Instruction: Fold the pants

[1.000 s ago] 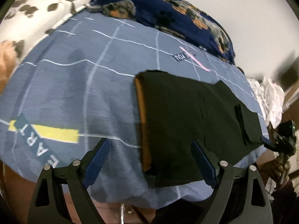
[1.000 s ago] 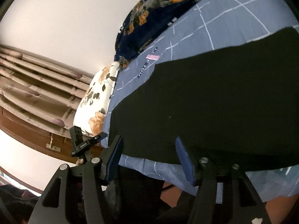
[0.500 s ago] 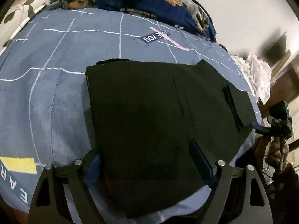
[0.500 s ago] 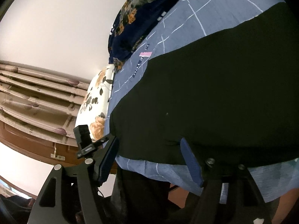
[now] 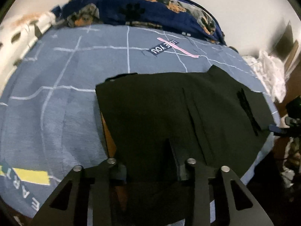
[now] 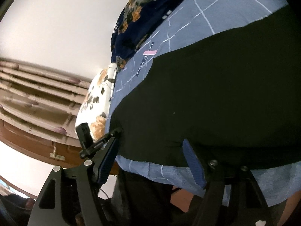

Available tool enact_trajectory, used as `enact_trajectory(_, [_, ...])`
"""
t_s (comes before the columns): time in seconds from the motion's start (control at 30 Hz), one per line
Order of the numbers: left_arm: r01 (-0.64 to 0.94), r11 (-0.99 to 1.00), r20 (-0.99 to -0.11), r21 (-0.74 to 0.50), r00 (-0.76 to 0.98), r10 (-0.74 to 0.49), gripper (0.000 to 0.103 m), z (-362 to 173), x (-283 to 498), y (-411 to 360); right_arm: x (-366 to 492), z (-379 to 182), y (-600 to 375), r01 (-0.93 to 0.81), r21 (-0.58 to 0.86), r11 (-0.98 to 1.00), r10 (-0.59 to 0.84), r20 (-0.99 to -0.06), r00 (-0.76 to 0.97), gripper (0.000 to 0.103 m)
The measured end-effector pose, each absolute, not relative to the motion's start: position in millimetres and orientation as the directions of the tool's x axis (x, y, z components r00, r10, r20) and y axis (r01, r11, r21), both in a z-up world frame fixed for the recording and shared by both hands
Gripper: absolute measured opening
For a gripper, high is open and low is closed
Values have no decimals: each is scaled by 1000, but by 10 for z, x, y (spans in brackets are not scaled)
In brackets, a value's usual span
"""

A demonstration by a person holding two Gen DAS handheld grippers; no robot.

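Moved since a second ago: left hand-held gripper (image 5: 148,162), from beside the black pants (image 5: 188,116) onto their near edge, jaws closing with cloth between them. Right hand-held gripper (image 6: 150,160): jaws apart, opening slightly, straddling the pants' other end. Pants: folded, flat on blue bedsheet (image 5: 65,103), near bed's front edge

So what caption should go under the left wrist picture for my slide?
Left gripper closing on the near edge of the folded black cloth pants, spread on a blue bedsheet with white grid lines.
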State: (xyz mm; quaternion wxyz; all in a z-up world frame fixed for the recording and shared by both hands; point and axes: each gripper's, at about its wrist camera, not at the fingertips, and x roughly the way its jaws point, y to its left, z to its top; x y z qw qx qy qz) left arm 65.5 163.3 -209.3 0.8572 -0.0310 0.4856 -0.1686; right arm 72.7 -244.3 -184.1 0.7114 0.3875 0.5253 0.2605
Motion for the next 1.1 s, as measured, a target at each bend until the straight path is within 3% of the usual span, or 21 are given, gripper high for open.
enact_trajectory(0.3, [271, 962, -815, -33, 550, -183, 26, -1860, 521, 1399, 747, -1903, -2363, 47, 826, 562, 783, -549, 293, 69])
enact_trajectory(0.53, [285, 958, -809, 7, 565, -162, 24, -1701, 458, 1281, 756, -1915, -2320, 36, 830, 557, 790, -542, 285, 69])
enact_trajectory(0.9, [308, 950, -799, -54, 557, -226, 19, -1428, 413, 1145, 893, -1848, -2071, -27, 837, 547, 813, -523, 257, 69])
enact_trajectory(1.1, [335, 920, -773, -202, 523, -360, 14, -1217, 421, 1018, 1007, -1818, -1904, -64, 854, 516, 839, -490, 236, 69])
